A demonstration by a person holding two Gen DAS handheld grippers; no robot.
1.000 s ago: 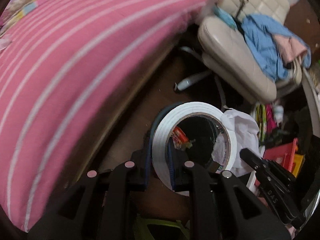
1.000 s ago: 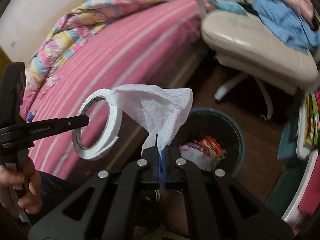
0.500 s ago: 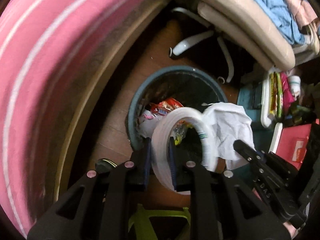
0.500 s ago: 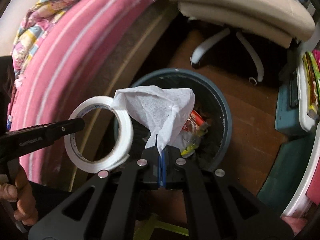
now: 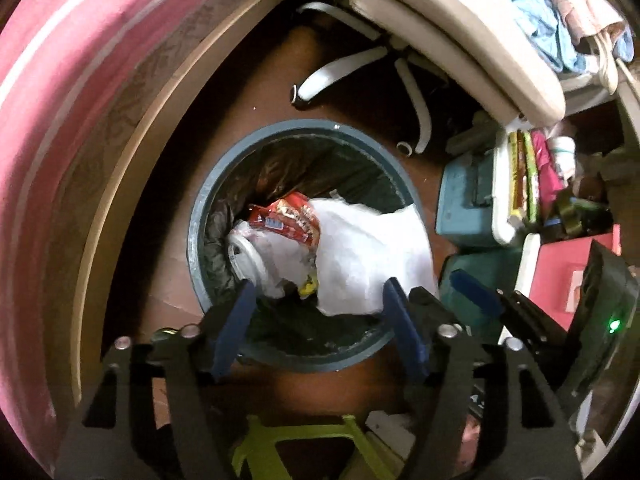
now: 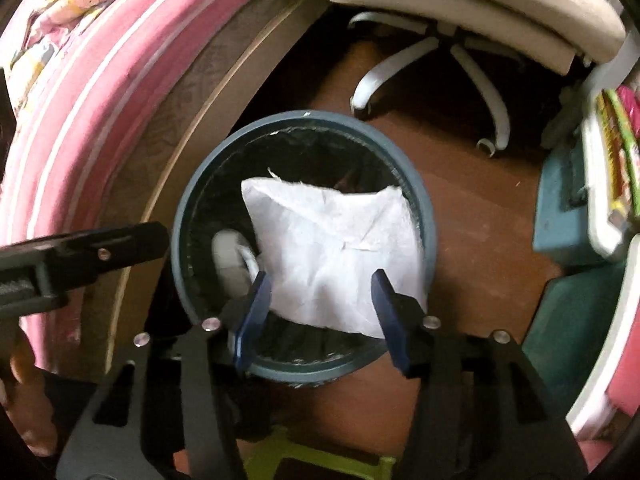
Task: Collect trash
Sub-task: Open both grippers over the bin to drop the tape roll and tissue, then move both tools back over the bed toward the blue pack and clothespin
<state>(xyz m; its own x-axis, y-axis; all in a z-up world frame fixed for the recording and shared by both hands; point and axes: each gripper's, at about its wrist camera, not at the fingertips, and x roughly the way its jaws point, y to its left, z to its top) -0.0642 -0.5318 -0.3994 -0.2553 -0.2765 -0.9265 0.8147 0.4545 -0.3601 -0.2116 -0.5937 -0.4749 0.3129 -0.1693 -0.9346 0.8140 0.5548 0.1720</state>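
Left wrist view: the left gripper [image 5: 320, 320] points steeply down, right over the mouth of the trash bin [image 5: 208, 184], so that whatever it lets go drops inside and not on the floor.
Left tongs: the jaws are opening and stand wide apart; nothing is pressed between the blue pads [image 5: 234, 328], so they hold nothing.
Tape roll: the white tape roll [image 5: 246, 258] lies inside the bin, at its left side, beside the left pad, free of the tongs. In the right wrist view it is a blurred white ring [image 6: 232, 264].
Right tongs: the right gripper [image 6: 322, 310] is also aimed down over the same bin; its jaws are opening too, and the pads [image 6: 252, 320] stand on either side of the paper without pressing it.
Tissue: the white tissue [image 6: 340, 248] hangs spread out over the right half of the bin's opening. I cannot tell if it is falling or already resting on the trash.
Why both together: I judge that the two tongs are side by side over one bin so that both pieces go in at once.
Bin content: a red snack wrapper [image 5: 288, 216] and pale plastic lie on a dark liner, so the bin is partly full.
Surroundings: the bin stands on the brown floor [image 6: 460, 184] between the pink striped bed [image 5: 60, 80] and the beige office chair [image 5: 460, 48]; boxes and books are at the right.
Risk: the tissue is light and near the right rim, so it may catch there.
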